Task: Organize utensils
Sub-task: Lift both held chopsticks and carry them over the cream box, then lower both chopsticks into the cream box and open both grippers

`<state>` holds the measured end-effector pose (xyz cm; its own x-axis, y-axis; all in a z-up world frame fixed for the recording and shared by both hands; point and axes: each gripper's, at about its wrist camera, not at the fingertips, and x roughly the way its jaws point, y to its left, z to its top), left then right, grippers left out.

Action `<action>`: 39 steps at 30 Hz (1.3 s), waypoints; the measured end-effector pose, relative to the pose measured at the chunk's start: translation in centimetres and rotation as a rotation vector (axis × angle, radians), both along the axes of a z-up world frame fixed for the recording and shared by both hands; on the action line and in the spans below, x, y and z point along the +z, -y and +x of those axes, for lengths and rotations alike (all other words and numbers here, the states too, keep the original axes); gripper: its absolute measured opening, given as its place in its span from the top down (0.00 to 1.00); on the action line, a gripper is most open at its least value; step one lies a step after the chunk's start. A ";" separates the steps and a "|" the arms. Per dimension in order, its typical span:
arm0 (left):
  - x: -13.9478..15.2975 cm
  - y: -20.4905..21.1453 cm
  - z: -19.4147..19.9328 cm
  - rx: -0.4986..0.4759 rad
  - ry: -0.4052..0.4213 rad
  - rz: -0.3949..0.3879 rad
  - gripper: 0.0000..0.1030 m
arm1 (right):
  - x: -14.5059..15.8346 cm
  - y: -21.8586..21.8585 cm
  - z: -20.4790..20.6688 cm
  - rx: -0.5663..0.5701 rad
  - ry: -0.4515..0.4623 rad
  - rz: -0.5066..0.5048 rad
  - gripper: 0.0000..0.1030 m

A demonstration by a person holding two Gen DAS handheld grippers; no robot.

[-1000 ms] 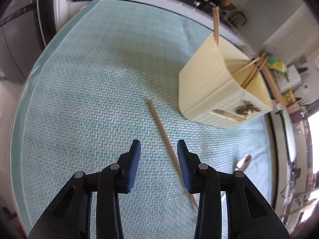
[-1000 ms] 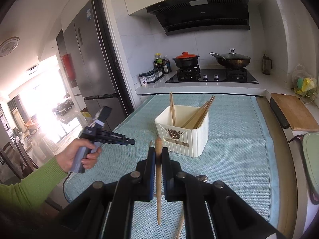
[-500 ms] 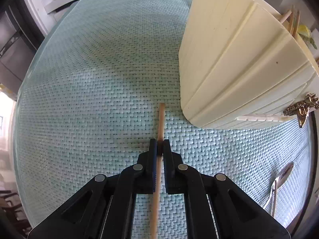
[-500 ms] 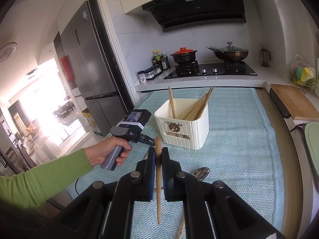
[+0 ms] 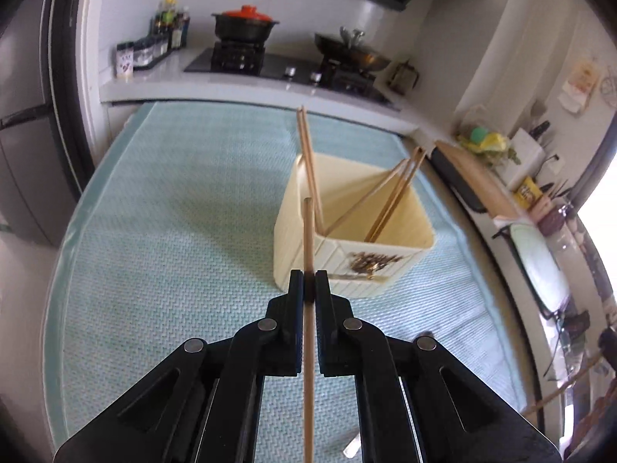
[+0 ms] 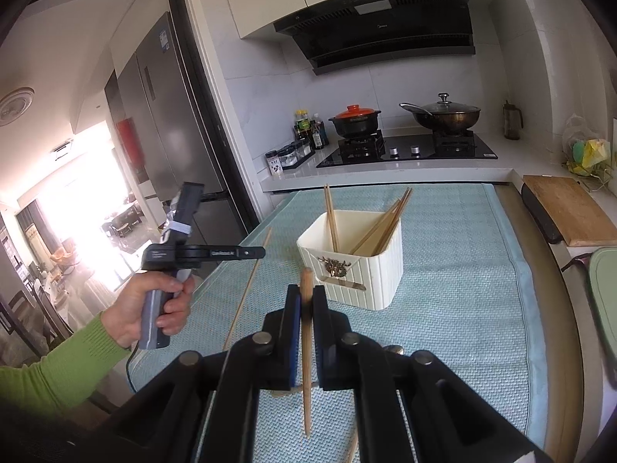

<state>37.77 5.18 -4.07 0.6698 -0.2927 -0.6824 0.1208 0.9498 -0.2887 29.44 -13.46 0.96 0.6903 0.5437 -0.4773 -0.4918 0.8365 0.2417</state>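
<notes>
Cream plastic, ribbed on its sides, the utensil holder stands on the pale green woven mat that covers the table. Inside it, one pair of wooden chopsticks leans at the left corner and several more slant to the right. The left gripper has its jaws closed tight on a single chopstick, raised above the mat with its tip before the holder's near left corner. The right gripper likewise pinches a thicker chopstick between nearly shut jaws, just short of the holder. Open mat lies all around the holder; a wooden cutting board sits beyond the mat's right edge.
</notes>
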 end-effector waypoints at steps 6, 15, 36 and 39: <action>5.0 -0.6 -1.1 -0.012 0.107 -0.011 0.97 | 1.4 -0.9 0.6 -0.006 0.041 0.002 0.94; 9.2 -0.2 0.8 -0.009 0.173 -0.009 0.97 | 4.1 -2.2 3.5 -0.047 0.119 -0.005 0.94; 12.4 2.7 14.7 0.123 0.372 0.039 0.97 | 7.5 -6.5 19.5 -0.100 0.237 -0.038 0.94; 9.9 3.0 16.9 0.138 0.340 0.044 0.97 | 5.4 -7.0 22.1 -0.082 0.170 -0.054 0.94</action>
<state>54.69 2.20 5.84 0.8914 -0.1595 -0.4242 0.0731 0.9744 -0.2126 51.56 -6.48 6.36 0.8044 0.4595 -0.3765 -0.4517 0.8848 0.1148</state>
